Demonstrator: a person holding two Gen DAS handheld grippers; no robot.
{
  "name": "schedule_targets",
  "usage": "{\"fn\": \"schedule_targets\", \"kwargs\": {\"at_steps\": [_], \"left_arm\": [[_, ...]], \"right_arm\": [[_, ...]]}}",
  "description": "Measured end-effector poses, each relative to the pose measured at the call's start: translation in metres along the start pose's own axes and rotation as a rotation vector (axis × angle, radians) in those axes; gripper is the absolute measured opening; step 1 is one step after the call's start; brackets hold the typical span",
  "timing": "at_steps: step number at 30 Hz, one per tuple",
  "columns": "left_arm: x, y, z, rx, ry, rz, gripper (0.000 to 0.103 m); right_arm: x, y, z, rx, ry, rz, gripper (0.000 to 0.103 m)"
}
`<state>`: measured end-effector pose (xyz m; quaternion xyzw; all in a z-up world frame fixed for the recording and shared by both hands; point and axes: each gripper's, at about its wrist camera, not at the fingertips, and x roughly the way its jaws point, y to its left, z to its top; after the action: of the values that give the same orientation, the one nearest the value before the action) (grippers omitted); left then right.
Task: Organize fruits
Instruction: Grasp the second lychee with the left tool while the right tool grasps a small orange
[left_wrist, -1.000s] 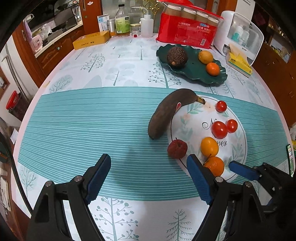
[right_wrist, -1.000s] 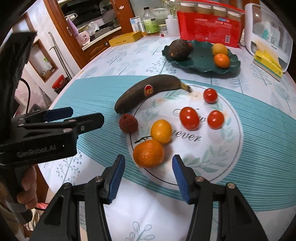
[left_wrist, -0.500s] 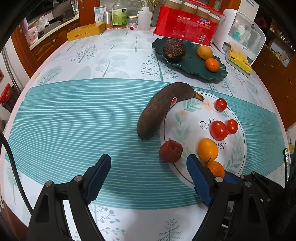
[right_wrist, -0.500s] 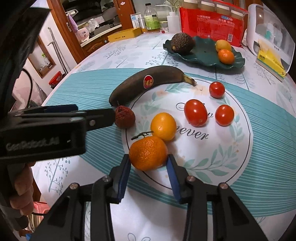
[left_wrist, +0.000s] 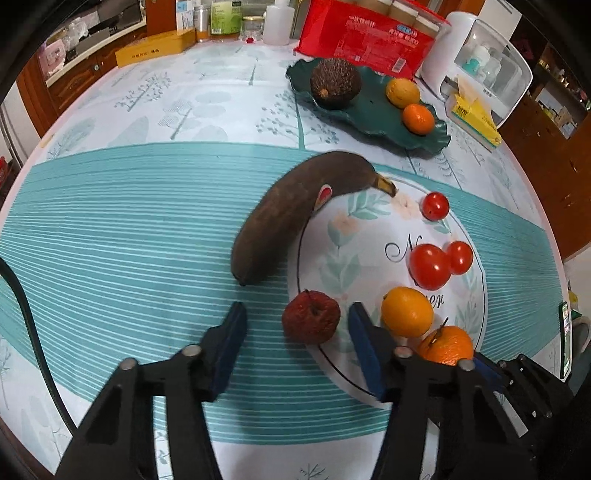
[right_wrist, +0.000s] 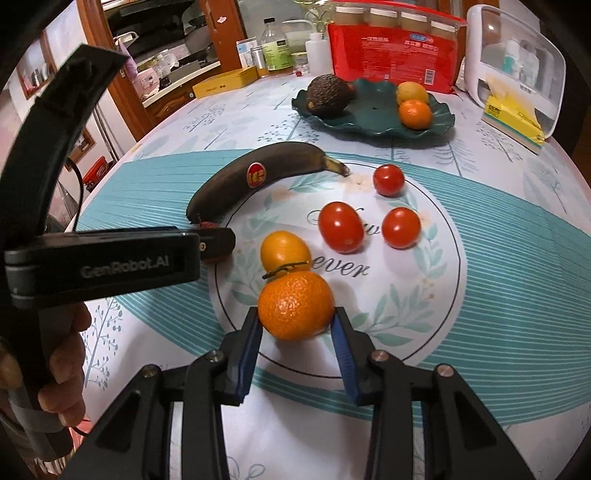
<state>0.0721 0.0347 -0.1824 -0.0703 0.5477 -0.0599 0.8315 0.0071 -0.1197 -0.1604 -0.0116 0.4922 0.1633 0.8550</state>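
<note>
Right wrist view shows the right gripper (right_wrist: 297, 325) with its blue pads pressed to both sides of the stemmed tangerine (right_wrist: 295, 305) at the near edge of the printed round mat (right_wrist: 417, 295). Left of it, the left gripper (left_wrist: 297, 325) stands open around the wrinkled red lychee (left_wrist: 311, 316), not touching it. Farther off lie an orange (right_wrist: 284, 250), three tomatoes (right_wrist: 340, 227), a blackened banana (right_wrist: 258, 177), then the green leaf dish (right_wrist: 369, 110) with an avocado (right_wrist: 327, 95).

A round desk (left_wrist: 110, 229) under a teal-striped, tree-printed cloth; reddish-brown wooden cabinets (left_wrist: 55, 88) line the wall behind, dim indoor light
</note>
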Motion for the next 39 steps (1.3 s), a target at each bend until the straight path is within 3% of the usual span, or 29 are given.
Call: {"fn": "schedule_targets", "kwargs": {"at_steps": [5,8,19,30,39], "left_arm": [[0.002,-0.007,-0.002,0.014,-0.007,0.022,0.043],[0.003,-0.013,-0.004,0.021,-0.011,0.032,0.031],[-0.034,-0.046,0.002,0.081,-0.004,0.015,0.029],[-0.103,-0.074,0.047,0.141,-0.036,-0.022,0.029],[-0.143,-0.089,0.113,0.235,-0.07,0.011,0.03]], "right_arm": [[-0.002,-0.005,-0.001,0.014,-0.009,0.011,0.038],[-0.003,-0.008,0.0,0.02,-0.009,0.011,0.038],[-0.037,-0.016,0.013,0.037,-0.07,0.014,0.038],[-0.09,-0.021,0.052,0.051,-0.141,0.014,0.038],[-0.12,-0.031,0.119,0.054,-0.165,0.003,0.038]]}}
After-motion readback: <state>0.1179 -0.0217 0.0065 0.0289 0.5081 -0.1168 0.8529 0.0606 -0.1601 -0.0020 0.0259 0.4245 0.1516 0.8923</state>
